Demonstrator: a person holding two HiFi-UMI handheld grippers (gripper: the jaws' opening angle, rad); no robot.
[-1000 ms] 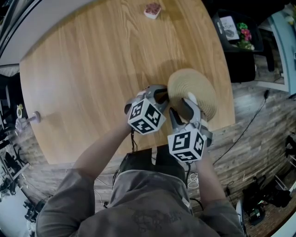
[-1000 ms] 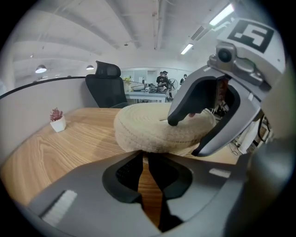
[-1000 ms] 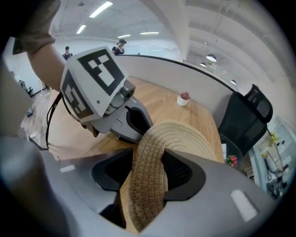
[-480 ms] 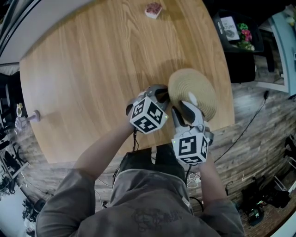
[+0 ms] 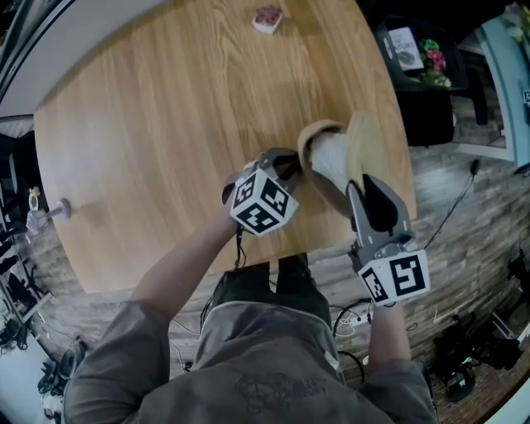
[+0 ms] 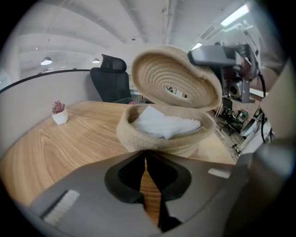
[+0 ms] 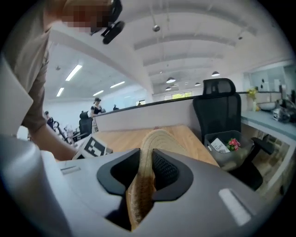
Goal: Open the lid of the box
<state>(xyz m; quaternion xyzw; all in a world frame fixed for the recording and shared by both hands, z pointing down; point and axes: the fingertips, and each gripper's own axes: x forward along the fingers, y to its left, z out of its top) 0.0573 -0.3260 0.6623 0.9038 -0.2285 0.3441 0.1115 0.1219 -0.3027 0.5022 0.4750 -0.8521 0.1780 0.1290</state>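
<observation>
The person's left forearm (image 5: 178, 269) runs up from the lower left, bare below a rolled sleeve, and carries the left gripper (image 5: 290, 170) in over the near part of the round wooden table (image 5: 166, 124), its marker cube tilted toward the camera. In the left gripper view the left gripper (image 6: 145, 159) points downward at the near wall of the woven basket box (image 6: 157, 141). Its jaws have just been closing and now stand all but together, with only a thin strip of table wood showing between them and their tips right against the basket's base; whether they pinch the weave cannot be told. The right gripper (image 5: 360, 184) reaches in from beyond the table's near edge, its cube hanging out over the floor, with little of the right arm showing behind it. Its jaws have just been closing too, and the right gripper (image 7: 147, 166) is clamped on the rim of the woven lid (image 7: 155, 139), the pads pressing either side of it. The lid (image 5: 362, 141) stands tilted up on edge at the right side of the box (image 5: 308, 141), hinged open above it in the left gripper view (image 6: 175, 78). White folded material (image 6: 164, 124) lies inside the box. A small potted plant (image 5: 267, 18) sits well apart at the table's far edge.
</observation>
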